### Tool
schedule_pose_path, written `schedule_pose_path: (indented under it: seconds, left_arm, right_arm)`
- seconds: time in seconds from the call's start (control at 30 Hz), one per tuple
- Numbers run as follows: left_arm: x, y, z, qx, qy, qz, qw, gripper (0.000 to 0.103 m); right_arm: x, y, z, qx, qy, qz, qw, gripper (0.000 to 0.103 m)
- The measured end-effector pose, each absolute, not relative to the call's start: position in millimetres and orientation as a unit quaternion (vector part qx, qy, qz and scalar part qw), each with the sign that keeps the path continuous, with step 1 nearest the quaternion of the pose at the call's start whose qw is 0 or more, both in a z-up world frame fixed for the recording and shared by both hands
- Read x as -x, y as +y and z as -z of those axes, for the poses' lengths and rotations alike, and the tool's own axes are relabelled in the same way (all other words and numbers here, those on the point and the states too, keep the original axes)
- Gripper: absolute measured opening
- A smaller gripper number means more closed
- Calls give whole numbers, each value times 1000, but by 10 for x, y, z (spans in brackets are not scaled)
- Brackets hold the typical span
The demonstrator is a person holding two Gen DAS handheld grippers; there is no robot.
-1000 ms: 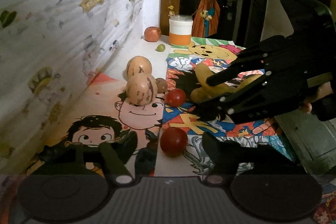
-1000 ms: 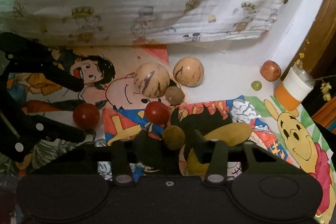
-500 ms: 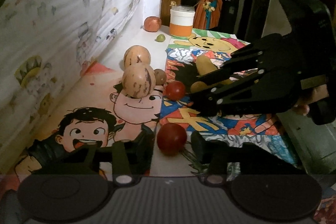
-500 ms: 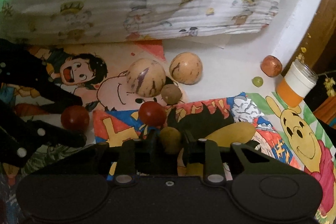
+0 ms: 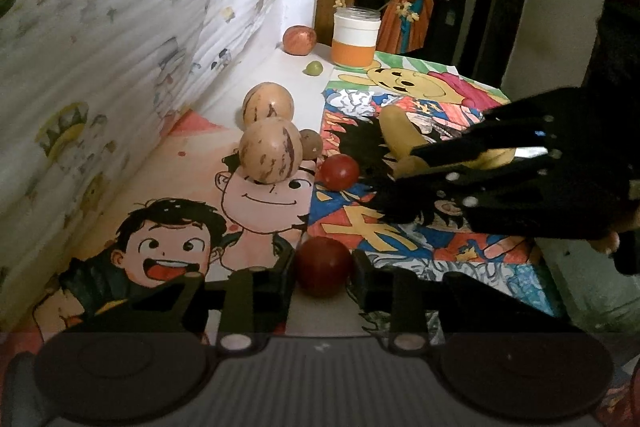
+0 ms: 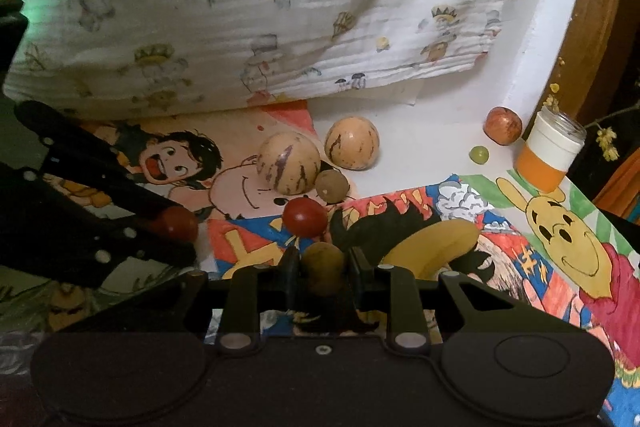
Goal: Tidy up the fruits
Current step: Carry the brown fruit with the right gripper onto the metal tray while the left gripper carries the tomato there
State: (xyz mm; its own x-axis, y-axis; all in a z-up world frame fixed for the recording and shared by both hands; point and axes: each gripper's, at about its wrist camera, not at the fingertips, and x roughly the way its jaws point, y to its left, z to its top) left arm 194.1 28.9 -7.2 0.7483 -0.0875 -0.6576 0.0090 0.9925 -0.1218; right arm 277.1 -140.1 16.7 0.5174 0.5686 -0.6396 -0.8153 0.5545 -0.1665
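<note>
The fingers (image 5: pixel 362 269) of the left gripper (image 5: pixel 323 267) have just been closing and now press on both sides of a round dark-red tomato (image 5: pixel 324 266), which sits on the seam between two cartoon drawings near the front edge of the worktop. The right gripper (image 6: pixel 322 267) has its narrow jaws clamped on a small dull-brown round fruit (image 6: pixel 323 266), over the bright comic-style colouring sheet (image 6: pixel 400 203).

Just beyond that brown fruit lies a second red tomato (image 6: pixel 305 217), and beside it, to the right, a long yellow fruit (image 6: pixel 436 247) lies flat on the same sheet. Further back a small brown fruit (image 6: pixel 331 185) touches a large cream melon-like fruit with purple streaks (image 6: pixel 288 163); a second streaked cream fruit (image 6: pixel 352 143) stands just behind it on the bare white worktop (image 6: pixel 420 155).

The peach-toned drawing of a laughing dark-haired child (image 5: pixel 168 247) covers the left part of the worktop, up to a hanging white printed cloth (image 5: pixel 100 27).

At the far corner, by the brown wooden door frame (image 6: pixel 596 7), stands a glass jar with a white and orange band (image 6: pixel 550 153). It has no lid; what is inside I cannot tell. Thin stems with yellow blossoms show beside it. Near the jar a reddish round fruit (image 6: pixel 503 125) rests against the wall, with a tiny green fruit (image 6: pixel 479 154) just in front. A yellow bear drawing (image 6: pixel 560 235) lies by the jar.
</note>
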Motion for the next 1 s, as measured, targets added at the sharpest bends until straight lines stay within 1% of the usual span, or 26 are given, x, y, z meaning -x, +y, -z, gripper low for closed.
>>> schedule_pose_path:
  seconds: [0.27,0.53,0.77,1.0]
  left_arm:
    - [-1989,100,-109,67,334,63,938,33]
    - [-2280,-396,-281,76,306,133,940,33]
    - [-2526,-820,-225,73,298,171,936,33]
    - [-2754,-1234,-84,43,319,195,926,33]
  right_arm:
    - [-2573,-1873,-415,199,246,-384,867,28]
    - [-2581,-2624,-645,169,227,-298,912,28]
    - [-2736,-3227,-510,153,237,-227,932,28]
    - [-2906,-3527,-257,133,265,-206,933,28]
